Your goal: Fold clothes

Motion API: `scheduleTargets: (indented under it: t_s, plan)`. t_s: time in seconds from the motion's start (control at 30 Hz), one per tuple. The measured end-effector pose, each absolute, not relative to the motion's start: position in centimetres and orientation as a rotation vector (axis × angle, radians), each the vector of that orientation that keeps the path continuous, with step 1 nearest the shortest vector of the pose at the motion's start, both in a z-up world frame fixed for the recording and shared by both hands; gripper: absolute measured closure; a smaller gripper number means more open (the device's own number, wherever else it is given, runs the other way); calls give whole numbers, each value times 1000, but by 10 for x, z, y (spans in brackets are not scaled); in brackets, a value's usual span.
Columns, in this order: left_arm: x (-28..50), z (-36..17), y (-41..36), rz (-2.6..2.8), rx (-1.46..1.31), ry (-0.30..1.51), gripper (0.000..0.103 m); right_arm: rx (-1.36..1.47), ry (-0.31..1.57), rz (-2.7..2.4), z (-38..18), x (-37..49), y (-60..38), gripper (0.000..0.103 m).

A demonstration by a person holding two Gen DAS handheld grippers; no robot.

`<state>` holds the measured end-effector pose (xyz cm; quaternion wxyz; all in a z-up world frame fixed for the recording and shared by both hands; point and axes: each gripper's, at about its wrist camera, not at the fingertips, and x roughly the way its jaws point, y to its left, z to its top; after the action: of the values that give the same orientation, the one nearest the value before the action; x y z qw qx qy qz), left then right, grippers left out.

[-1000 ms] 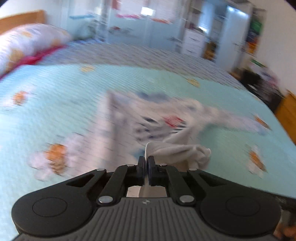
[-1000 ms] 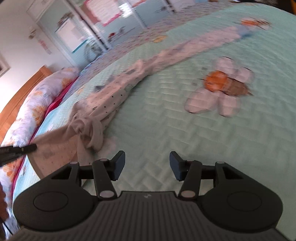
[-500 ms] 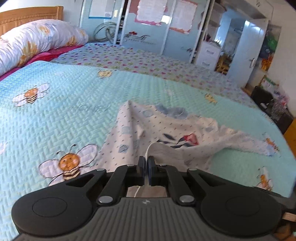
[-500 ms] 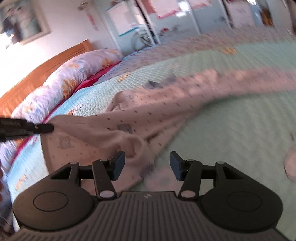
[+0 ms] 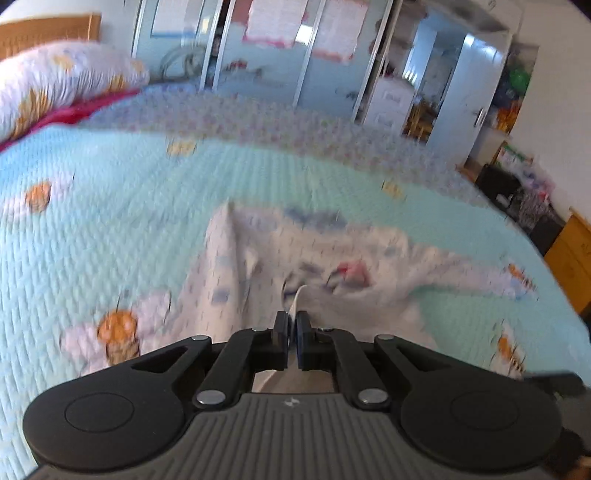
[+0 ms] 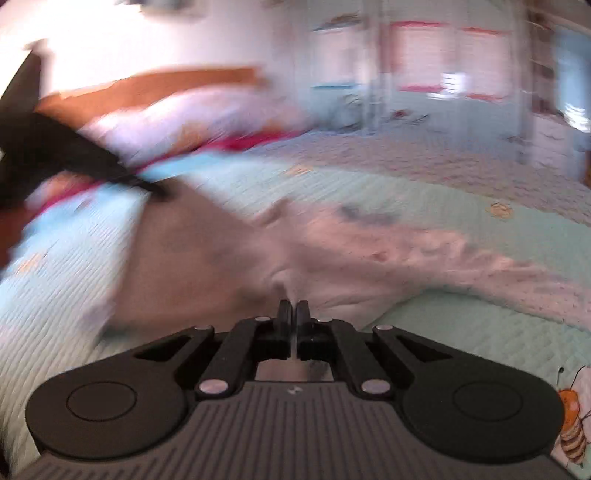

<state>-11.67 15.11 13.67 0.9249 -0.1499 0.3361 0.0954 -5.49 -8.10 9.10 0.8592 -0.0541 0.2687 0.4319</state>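
A white dotted long-sleeved top (image 5: 295, 258) with blue and red prints lies spread on the light blue bee-print bedspread (image 5: 110, 221). My left gripper (image 5: 291, 325) is shut on the top's near hem, which sticks up between the fingers. In the right wrist view the top (image 6: 351, 251) stretches away with one sleeve running off to the right. My right gripper (image 6: 293, 314) is shut on another part of its near edge. The left gripper (image 6: 92, 162) shows there as a dark blurred shape at the upper left, holding the cloth's corner. Both views are motion-blurred.
Floral pillows (image 5: 55, 85) and a wooden headboard (image 5: 48, 33) stand at the far left. Wardrobe doors (image 5: 295, 48) and a white drawer unit (image 5: 391, 103) stand beyond the bed. A wooden cabinet (image 5: 570, 254) and a dark cluttered stand (image 5: 517, 192) are at the right.
My right gripper swung over the top's near edge and closed on the cloth. My left gripper kept its hold on the hem and lifted slightly; the top spread out flatter.
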Motion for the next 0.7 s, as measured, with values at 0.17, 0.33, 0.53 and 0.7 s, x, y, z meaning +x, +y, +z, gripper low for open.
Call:
scheduleTargets:
  t_s: [0.17, 0.33, 0.53, 0.7]
  plan:
    - [-124, 109, 150, 211, -321, 770, 99, -88, 714, 956, 80, -74, -106, 79]
    - [-126, 109, 148, 193, -311, 775, 99, -180, 707, 982, 82, -87, -103, 61]
    - [-125, 120, 154, 185, -325, 730, 99, -556, 516, 1059, 76, -121, -54, 53]
    - [-123, 119, 158, 181, -356, 729, 99, -730, 457, 1025, 61, -125, -38, 55]
